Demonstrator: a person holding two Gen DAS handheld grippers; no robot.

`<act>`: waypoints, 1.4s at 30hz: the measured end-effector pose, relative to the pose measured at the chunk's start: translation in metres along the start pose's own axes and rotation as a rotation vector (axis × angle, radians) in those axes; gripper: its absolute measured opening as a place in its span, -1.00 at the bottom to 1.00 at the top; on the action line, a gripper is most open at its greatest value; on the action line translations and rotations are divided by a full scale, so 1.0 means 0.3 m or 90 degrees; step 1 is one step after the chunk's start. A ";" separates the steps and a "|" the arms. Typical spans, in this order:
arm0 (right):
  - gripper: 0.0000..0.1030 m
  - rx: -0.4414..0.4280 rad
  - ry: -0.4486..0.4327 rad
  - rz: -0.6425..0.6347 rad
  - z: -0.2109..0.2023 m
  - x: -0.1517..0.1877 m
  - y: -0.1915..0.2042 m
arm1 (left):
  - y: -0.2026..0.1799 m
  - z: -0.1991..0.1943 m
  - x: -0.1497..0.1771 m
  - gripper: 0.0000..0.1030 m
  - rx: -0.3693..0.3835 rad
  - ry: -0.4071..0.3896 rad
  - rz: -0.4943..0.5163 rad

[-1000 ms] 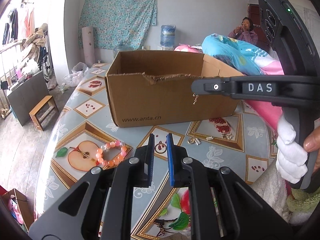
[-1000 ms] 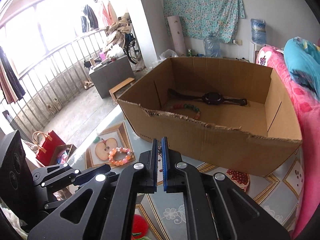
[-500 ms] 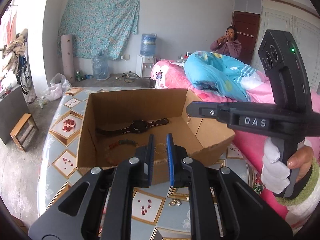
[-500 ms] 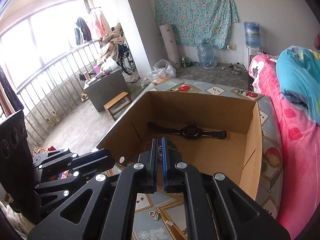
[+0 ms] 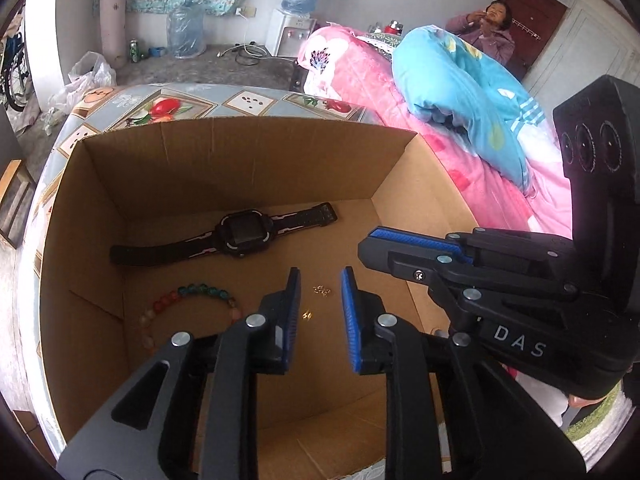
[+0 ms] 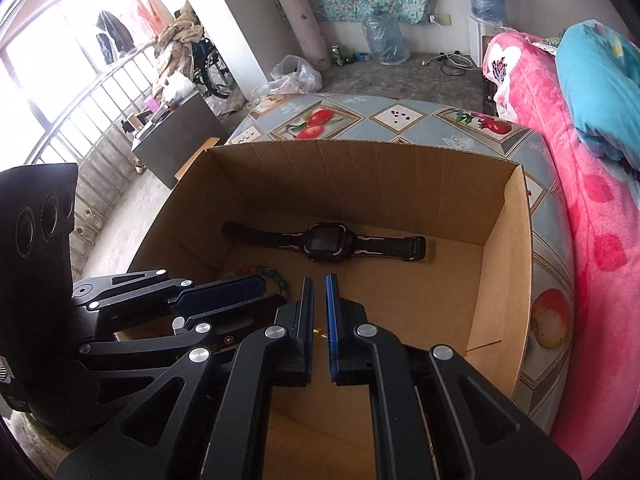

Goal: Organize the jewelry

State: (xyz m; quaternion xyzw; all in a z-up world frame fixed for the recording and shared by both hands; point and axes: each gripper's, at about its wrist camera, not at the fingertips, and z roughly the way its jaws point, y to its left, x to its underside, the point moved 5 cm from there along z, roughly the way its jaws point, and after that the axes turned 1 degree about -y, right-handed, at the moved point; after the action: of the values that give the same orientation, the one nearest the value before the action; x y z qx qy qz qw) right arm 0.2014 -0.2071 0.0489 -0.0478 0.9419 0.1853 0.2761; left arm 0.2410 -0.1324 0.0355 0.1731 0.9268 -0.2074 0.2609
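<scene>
An open cardboard box (image 5: 248, 148) (image 6: 508, 232) holds a black watch (image 5: 240, 236) (image 6: 326, 242), a coloured bead bracelet (image 5: 188, 296) (image 6: 276, 276) and small gold earrings (image 5: 321, 290) on its floor. My left gripper (image 5: 320, 280) is open and empty above the box, the earrings lying between its fingers in view. My right gripper (image 6: 319, 284) hovers over the box beside it, slightly open, with a small gold piece (image 6: 319, 332) seen in the gap below. The right gripper also shows in the left wrist view (image 5: 400, 240).
The box stands on a table with a fruit-patterned cloth (image 6: 360, 112). A pink bed (image 5: 440, 128) with a blue quilt (image 5: 460, 80) runs along the right. A person (image 5: 492, 20) sits at the far end. Water bottles (image 6: 384, 36) stand by the wall.
Both grippers rose from the table and moved over the box. The left gripper has opened and gold earrings now lie on the box floor. The right gripper's fingers have parted slightly.
</scene>
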 end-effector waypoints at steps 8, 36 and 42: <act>-0.71 0.013 -0.038 0.005 -0.057 0.002 -0.030 | 0.010 -0.047 -0.007 -0.59 -0.003 -0.033 0.003; 0.02 0.020 -0.100 -0.044 -0.256 0.693 0.118 | -0.090 -0.244 0.666 0.50 -0.106 -0.097 0.080; -0.11 -0.022 -0.084 -0.023 -0.186 0.711 0.123 | -0.065 -0.135 0.657 0.03 -0.130 -0.072 0.124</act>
State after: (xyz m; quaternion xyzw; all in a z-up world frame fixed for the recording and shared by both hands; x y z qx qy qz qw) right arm -0.0136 -0.1914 -0.0105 -0.0576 0.9173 0.1995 0.3399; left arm 0.0576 -0.0878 -0.0365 0.2227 0.9056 -0.0953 0.3481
